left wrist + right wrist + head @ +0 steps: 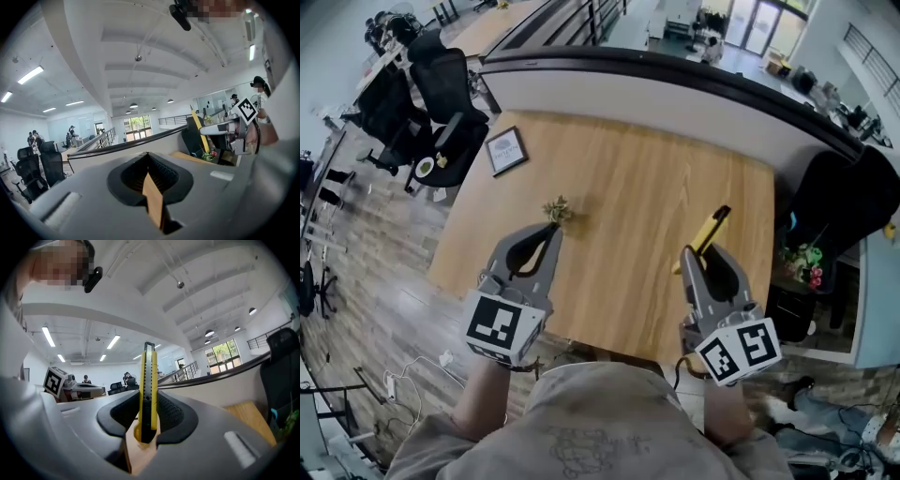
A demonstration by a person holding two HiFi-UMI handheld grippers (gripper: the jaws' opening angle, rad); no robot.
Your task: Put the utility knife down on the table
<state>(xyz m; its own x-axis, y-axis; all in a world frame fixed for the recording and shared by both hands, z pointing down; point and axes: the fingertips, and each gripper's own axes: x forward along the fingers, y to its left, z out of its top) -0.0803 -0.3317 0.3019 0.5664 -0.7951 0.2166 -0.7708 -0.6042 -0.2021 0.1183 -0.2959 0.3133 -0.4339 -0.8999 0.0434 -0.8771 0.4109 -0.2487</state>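
The utility knife [149,390] has a yellow body with a black centre strip. The left gripper [546,232] and right gripper [701,255] are grey, and their fingers [173,416] are lined with black ribbed pads. Each marker cube [502,323] is white with black square patterns. The desk [628,178] shows a light, honey-toned wood grain. The floor [384,281] is grey-brown planking. The office chairs [441,75] are black. The picture frame [506,150] is dark around a white card. The shirt [600,422] is pale grey with a faint line print.
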